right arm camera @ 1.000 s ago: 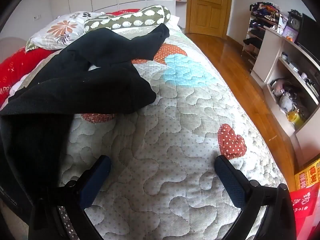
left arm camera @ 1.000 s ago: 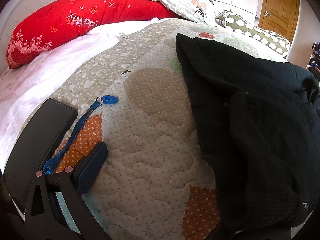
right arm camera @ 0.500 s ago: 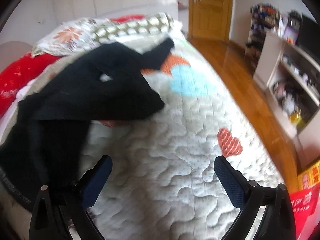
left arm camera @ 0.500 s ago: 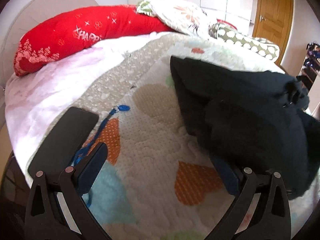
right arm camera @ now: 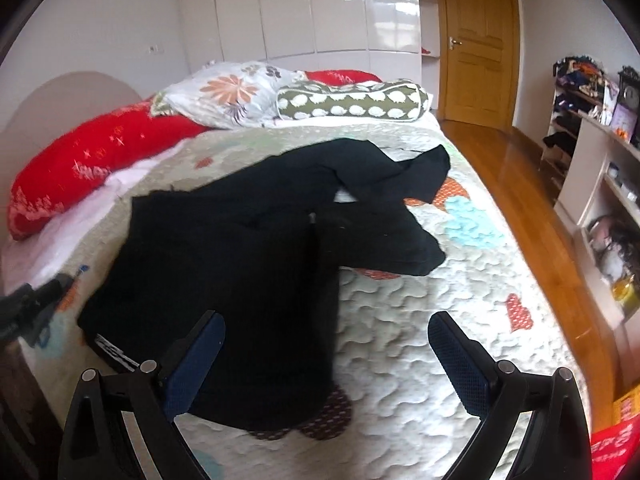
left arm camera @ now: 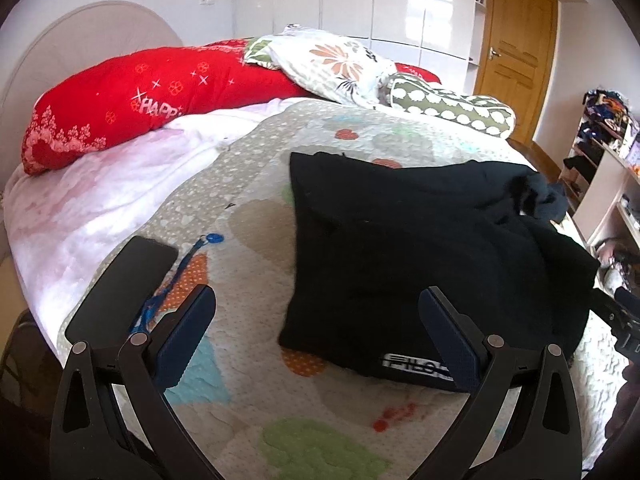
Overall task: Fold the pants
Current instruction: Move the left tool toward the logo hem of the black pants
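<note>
Pants [right arm camera: 256, 256] lay rumpled on the quilt [right arm camera: 420, 340], waistband near me; my left gripper [left arm camera: 316, 336] and right gripper [right arm camera: 324, 364] both hung above them, jaws spread wide, gripping nothing.

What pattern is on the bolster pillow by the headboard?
Olive green with rows of white scalloped blobs; clearest in the right wrist view.

A bed with a quilted patchwork bedspread [right arm camera: 420, 320] fills the room, backed by a rounded pale headboard [left arm camera: 80, 52]. Glossy white wardrobe doors [right arm camera: 320, 8] line the far wall beside a panelled wooden door [right arm camera: 476, 48]. Polished wooden floorboards [right arm camera: 520, 200] reflect daylight. Cluttered open white shelves [right arm camera: 592, 168] stand on the right.
</note>
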{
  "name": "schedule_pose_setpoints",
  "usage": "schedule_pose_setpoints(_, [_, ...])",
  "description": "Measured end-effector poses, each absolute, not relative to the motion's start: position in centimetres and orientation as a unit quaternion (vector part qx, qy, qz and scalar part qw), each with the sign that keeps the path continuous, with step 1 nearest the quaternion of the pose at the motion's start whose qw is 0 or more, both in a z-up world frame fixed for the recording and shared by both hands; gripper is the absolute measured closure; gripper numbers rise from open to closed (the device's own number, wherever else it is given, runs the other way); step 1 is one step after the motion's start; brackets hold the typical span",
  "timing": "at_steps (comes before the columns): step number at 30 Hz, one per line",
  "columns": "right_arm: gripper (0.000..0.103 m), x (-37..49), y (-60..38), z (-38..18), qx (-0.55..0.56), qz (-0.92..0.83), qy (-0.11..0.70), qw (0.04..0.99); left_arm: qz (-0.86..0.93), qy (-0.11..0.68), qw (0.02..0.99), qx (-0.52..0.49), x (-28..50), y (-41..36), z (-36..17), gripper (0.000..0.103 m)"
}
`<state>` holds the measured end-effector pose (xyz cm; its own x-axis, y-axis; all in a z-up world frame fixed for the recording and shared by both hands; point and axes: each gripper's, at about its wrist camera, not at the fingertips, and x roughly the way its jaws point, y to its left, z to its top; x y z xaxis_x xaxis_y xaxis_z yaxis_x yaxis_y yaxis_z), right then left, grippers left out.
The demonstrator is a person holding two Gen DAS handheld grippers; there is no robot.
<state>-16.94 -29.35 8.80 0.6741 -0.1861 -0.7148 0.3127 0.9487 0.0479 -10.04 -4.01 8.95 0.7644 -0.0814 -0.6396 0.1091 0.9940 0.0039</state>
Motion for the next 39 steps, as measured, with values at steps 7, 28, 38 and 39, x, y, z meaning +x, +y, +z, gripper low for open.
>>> schedule_pose_setpoints(7, [0.001, -17.1, -28.1, 8.8, 0.060, -0.143, 0.383, 0.911, -0.063, 0.348, 0.935, 0.023, -10.4, -5.4, 9.1, 0.001])
schedule_pose_setpoints(28, [0.001, -17.2, -27.6, 8.6, 0.052, -0.137, 0.389, 0.910, -0.070, 0.361, 0.930, 0.025, -10.4, -6.2, 8.7, 0.001])
schedule_pose_setpoints(38, [0.001, -17.3, -29.4, 8.0, 0.062, -0.147, 0.396, 0.904, -0.081, 0.391, 0.917, -0.005, -9.5, -4.7, 7.0, 0.001])
schedule_pose_setpoints(39, [0.001, -17.3, -29.7, 7.9, 0.063, -0.150, 0.396, 0.904, -0.077, 0.397, 0.915, -0.013, -9.4, -4.2, 6.6, 0.001])
